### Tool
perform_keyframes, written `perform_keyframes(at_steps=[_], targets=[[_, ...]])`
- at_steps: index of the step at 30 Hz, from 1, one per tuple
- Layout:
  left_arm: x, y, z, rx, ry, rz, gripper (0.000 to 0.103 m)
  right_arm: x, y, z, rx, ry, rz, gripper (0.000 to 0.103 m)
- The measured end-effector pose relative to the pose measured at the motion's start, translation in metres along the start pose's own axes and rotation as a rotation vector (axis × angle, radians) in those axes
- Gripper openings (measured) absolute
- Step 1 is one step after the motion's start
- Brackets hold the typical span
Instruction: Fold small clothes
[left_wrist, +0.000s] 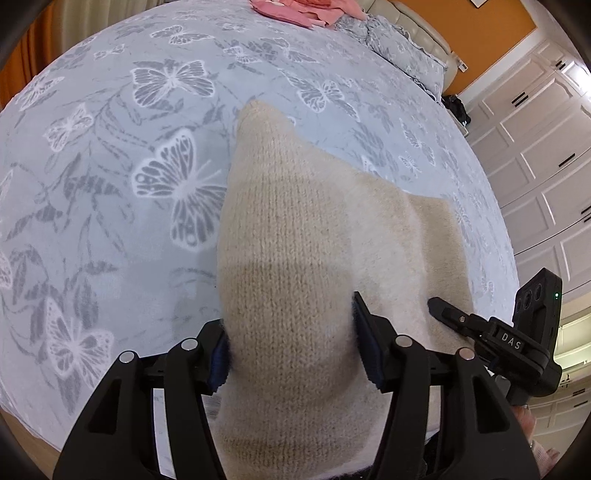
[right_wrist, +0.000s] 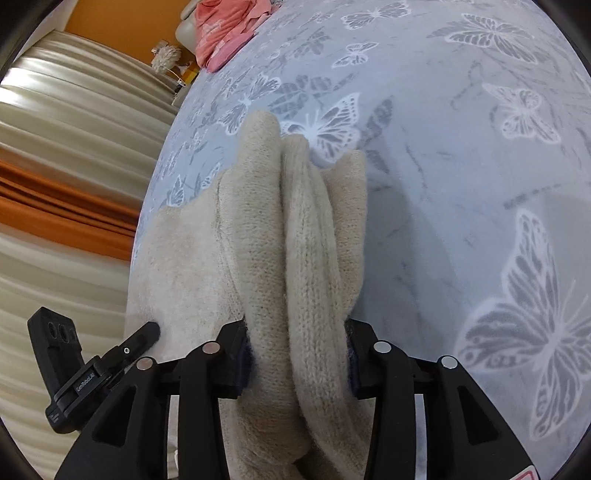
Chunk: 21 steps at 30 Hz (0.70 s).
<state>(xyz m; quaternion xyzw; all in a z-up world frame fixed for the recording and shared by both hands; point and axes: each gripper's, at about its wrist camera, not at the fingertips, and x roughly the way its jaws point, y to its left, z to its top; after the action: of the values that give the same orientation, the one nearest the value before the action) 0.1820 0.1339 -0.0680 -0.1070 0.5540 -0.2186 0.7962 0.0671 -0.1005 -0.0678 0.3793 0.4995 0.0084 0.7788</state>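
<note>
A beige knitted garment (left_wrist: 291, 236) lies on a bed with a grey butterfly-print cover (left_wrist: 110, 192). My left gripper (left_wrist: 291, 343) is shut on a bunched part of the beige knit, which fills the space between its blue pads. My right gripper (right_wrist: 295, 354) is shut on another part of the same garment (right_wrist: 306, 229), gathered in thick folds that stick forward over the cover (right_wrist: 461, 184). The other gripper's tip shows at the side of each view (left_wrist: 461, 317) (right_wrist: 140, 336), close beside the garment.
Pink clothes (left_wrist: 303, 11) lie at the far end of the bed, also in the right wrist view (right_wrist: 229, 33). A pillow (left_wrist: 402, 48) and cream headboard lie beyond. White wardrobe doors (left_wrist: 535, 166) stand on one side, curtains (right_wrist: 66, 184) on the other.
</note>
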Motion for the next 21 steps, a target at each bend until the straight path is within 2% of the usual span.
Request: perform_keyframes(at_steps=[6,10,16,18,20,21], targets=[[0.002,0.001,-0.003,0.015,-0.011,0.026,0.058,-0.001,0.001,0.001,-0.014,-0.002,-0.011,0.043],[-0.003,-0.003,-0.005,0.027,-0.020,0.046,0.058,-0.006,0.010,0.002,-0.049,-0.009,-0.019,0.033],[-0.019,-0.004,-0.009,0.065,-0.074,0.089,0.055,-0.036,0.029,0.010,-0.118,-0.110,0.010,0.031],[-0.013,-0.001,-0.010,0.077,-0.067,0.115,0.057,-0.018,0.017,0.012,-0.110,-0.049,-0.045,0.035],[-0.003,0.007,-0.010,0.044,-0.031,0.084,0.060,0.002,-0.001,0.014,-0.064,0.035,-0.099,0.041],[-0.002,0.009,-0.010,0.020,-0.026,0.069,0.060,-0.003,-0.008,0.015,-0.025,0.014,-0.076,0.042]])
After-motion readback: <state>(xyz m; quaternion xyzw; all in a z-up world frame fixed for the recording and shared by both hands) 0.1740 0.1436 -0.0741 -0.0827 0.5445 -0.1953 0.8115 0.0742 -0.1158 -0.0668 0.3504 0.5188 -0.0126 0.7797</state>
